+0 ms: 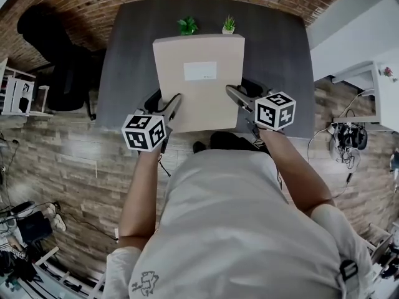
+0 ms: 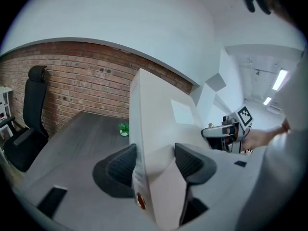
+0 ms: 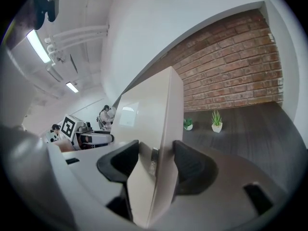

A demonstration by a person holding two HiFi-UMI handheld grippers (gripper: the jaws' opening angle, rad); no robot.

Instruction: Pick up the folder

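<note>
The tan folder (image 1: pixel 198 55) is up in the air over the dark grey table (image 1: pixel 134 55). Two grippers hold it, one on each side. The left gripper (image 1: pixel 173 106) bites the folder's left edge, over the table's near side. Its black pads (image 2: pixel 122 165) press on the thick edge from both sides. The right gripper (image 1: pixel 235 97) bites the right edge the same way, with its jaws wide and squeezed on the folder. A white label (image 1: pixel 200 71) is on the folder's top. Two small green plants (image 1: pixel 187 25) stand at the table's far side, by the brick wall (image 1: pixel 93 5). A black chair (image 1: pixel 50 48) is to the left of the table.
</note>
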